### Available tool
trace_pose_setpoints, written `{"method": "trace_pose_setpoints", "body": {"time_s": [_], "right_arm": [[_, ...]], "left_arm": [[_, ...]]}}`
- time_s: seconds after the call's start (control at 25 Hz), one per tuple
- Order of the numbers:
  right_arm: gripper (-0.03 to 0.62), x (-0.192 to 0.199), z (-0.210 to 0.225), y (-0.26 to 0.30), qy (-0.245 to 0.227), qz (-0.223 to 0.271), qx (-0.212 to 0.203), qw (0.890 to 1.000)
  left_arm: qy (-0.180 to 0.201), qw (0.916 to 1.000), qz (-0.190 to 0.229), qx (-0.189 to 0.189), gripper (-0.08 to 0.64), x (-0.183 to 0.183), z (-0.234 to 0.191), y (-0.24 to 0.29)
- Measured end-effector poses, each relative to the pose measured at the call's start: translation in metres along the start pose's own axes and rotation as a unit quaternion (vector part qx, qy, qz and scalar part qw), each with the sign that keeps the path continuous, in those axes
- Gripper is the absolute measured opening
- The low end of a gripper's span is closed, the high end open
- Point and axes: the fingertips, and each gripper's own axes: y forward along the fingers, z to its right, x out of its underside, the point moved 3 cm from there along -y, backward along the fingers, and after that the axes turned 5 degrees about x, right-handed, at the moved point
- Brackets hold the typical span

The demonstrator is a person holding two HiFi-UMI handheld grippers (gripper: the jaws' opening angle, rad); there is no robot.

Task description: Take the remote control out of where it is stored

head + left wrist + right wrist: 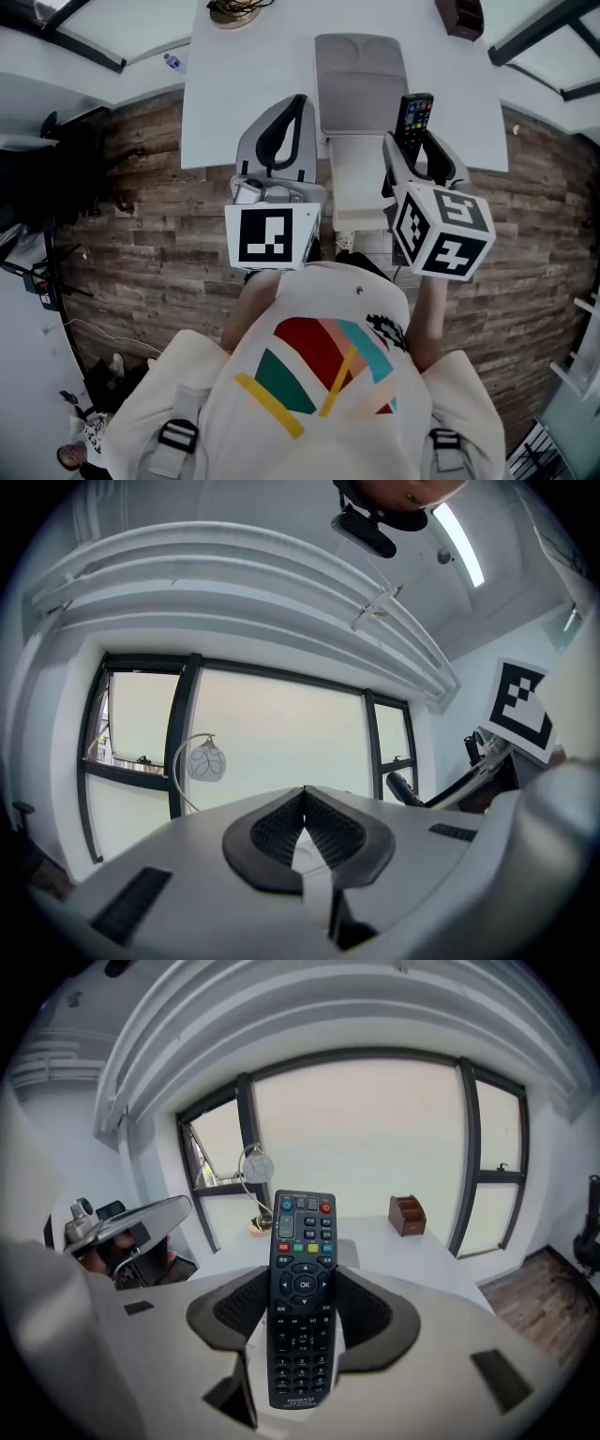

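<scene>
A black remote control with coloured buttons stands upright between the dark pads of my right gripper, which is shut on its lower half. From the head view the remote control sticks out past the right gripper, held in the air over the white table's near edge. My left gripper has its ribbed jaws shut tip to tip with nothing between them. It points level toward the windows. In the head view the left gripper hangs to the left of the grey chair.
A white table lies ahead with a grey chair pushed against it. A brown wooden holder and a round lamp stand on the table near the windows. Wood-plank floor surrounds the person.
</scene>
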Motion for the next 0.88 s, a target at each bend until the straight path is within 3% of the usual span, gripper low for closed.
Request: {"method": "trace_pose_setpoints", "body": {"time_s": [0.24, 0.56, 0.72, 0.88], "right_arm": [[0.229, -0.034, -0.007, -0.029, -0.005, 0.112, -0.018, 0.994], [0.229, -0.061, -0.013, -0.071, -0.063, 0.246, 0.013, 0.967], [0.229, -0.066, -0.018, -0.077, -0.047, 0.281, -0.001, 0.959], [0.229, -0.062, -0.019, -0.075, -0.059, 0.273, 0.010, 0.960]], "left_arm": [[0.021, 0.9989, 0.042, -0.004, 0.009, -0.029, 0.007, -0.006], [0.035, 0.9969, 0.070, -0.012, 0.009, -0.054, 0.012, -0.014], [0.046, 0.9952, 0.085, -0.015, 0.009, -0.060, 0.009, -0.018], [0.051, 0.9944, 0.090, -0.022, 0.009, -0.065, 0.004, -0.023]]}}
